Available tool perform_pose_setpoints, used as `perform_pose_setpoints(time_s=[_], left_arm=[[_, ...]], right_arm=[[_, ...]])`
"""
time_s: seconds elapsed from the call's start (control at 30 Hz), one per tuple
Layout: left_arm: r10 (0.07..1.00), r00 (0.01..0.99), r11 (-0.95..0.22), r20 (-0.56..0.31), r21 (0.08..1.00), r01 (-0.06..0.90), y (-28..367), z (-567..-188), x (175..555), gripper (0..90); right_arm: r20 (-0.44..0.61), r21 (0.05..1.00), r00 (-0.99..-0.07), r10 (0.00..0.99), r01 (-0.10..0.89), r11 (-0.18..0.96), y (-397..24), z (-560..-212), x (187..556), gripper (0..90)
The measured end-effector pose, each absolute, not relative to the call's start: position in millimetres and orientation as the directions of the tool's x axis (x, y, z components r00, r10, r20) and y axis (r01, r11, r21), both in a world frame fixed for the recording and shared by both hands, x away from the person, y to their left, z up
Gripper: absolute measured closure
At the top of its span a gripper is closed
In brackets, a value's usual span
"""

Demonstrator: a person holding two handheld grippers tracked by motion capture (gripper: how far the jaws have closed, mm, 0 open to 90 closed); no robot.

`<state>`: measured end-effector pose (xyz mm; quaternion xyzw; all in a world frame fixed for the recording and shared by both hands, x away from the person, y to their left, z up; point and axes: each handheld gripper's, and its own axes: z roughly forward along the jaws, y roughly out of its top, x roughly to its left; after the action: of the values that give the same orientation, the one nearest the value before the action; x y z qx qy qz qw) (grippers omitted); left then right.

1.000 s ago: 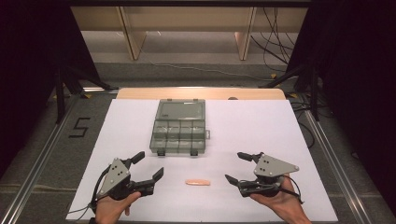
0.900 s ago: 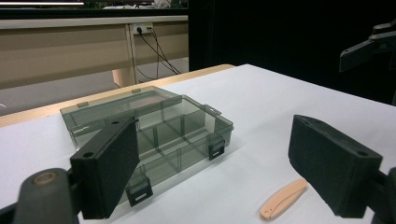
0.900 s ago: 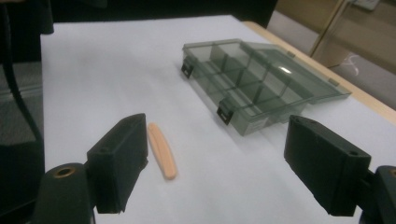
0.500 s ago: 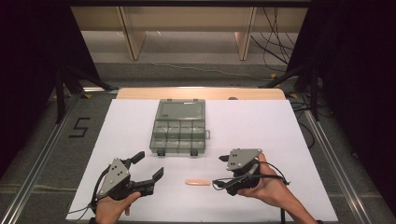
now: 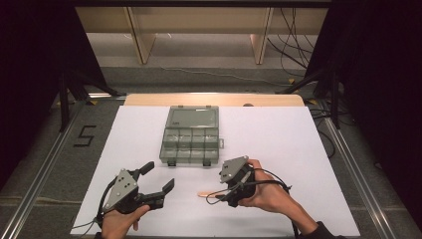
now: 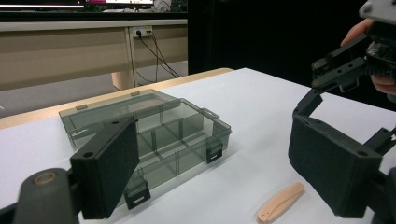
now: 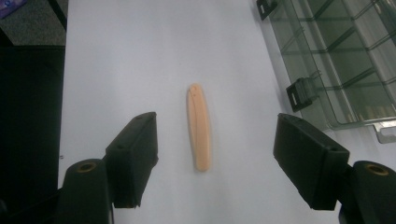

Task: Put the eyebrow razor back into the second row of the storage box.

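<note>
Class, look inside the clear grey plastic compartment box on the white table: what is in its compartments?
The clear grey plastic compartment box stands open, and the compartments that can be seen through its walls look empty. Its dividers and glare blur the far corners, so something tiny there cannot be ruled out.

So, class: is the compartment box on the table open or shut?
Shut. The clear lid of the compartment box lies flat over the dividers, and both front latches sit down over its edge.

Before you, a slim peach-coloured stick lies flat on the white desk, rounded at both ends, a faint groove along its length. Just beyond it sits a clear smoky-grey compartment box, lid closed, its two dark latches facing you, compartments apparently empty.
</note>
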<state>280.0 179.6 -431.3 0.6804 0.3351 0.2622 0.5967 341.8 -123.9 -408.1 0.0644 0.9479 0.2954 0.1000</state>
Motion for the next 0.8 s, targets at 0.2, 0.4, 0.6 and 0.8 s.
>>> perform_pose_setpoints(time_s=[0.2, 0.4, 0.6, 0.8], left_arm=[[0.769, 0.638, -0.057, -0.043, 0.989, 0.136, 179.5, -430.7, 280.1, 16.1], [0.769, 0.637, -0.052, -0.048, 0.989, 0.138, 180.0, -430.7, 279.9, 16.0], [0.772, 0.634, -0.052, -0.047, 0.989, 0.137, 180.6, -430.7, 280.2, 15.9], [0.773, 0.632, -0.051, -0.05, 0.989, 0.14, 180.4, -430.5, 279.8, 15.9]], right_arm=[[-0.147, 0.537, -0.978, 0.148, 0.047, 0.842, -110.2, -413.9, 349.1, 34.9], [-0.136, 0.47, -0.985, 0.111, 0.035, 0.882, -94.3, -419.3, 355.8, 36.5], [-0.108, 0.434, -0.987, 0.115, 0.058, 0.899, -85.8, -429.4, 360.4, 37.8], [-0.109, 0.398, -0.991, 0.081, 0.031, 0.917, -78.8, -435.2, 363.6, 41.5]])
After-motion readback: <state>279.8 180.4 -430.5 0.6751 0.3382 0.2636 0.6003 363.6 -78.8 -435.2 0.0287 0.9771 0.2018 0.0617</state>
